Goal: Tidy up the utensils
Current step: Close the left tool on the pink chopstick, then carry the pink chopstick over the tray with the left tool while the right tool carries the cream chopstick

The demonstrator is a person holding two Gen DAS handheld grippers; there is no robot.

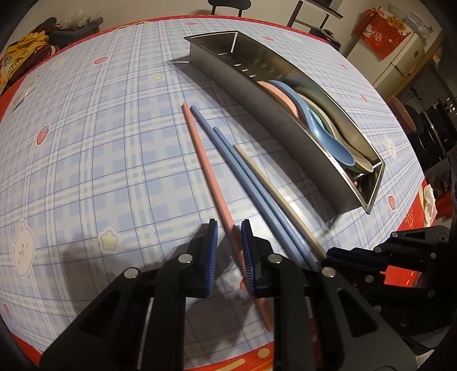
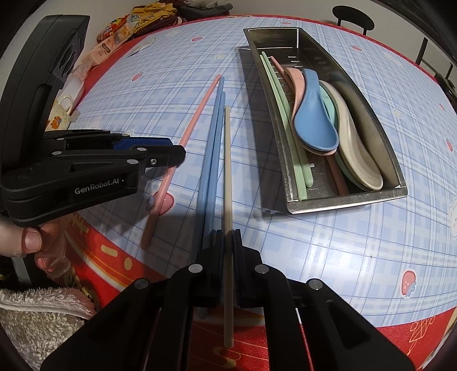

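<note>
Beside the metal tray (image 2: 345,199), the beige chopstick (image 2: 227,171) is partly hidden where the right gripper (image 2: 227,237) clamps it.

Left tongs (image 1: 229,242): jaws parted, low over the worktop, held by a bare hand (image 2: 27,241). Right tongs (image 2: 225,242): jaws closed together, pointing forward, level with the left tongs.

a round table (image 1: 85,128) fills most of both views, covered in a pale blue plaid cloth with strawberries, stars and bears and a red border. a black chair (image 2: 352,17) stands at the far edge, top right of the right wrist view. in the upper right of the left wrist view a white cabinet (image 1: 400,60) carries a red box (image 1: 382,31). the wall (image 1: 171,8) behind is plain and light.
</note>
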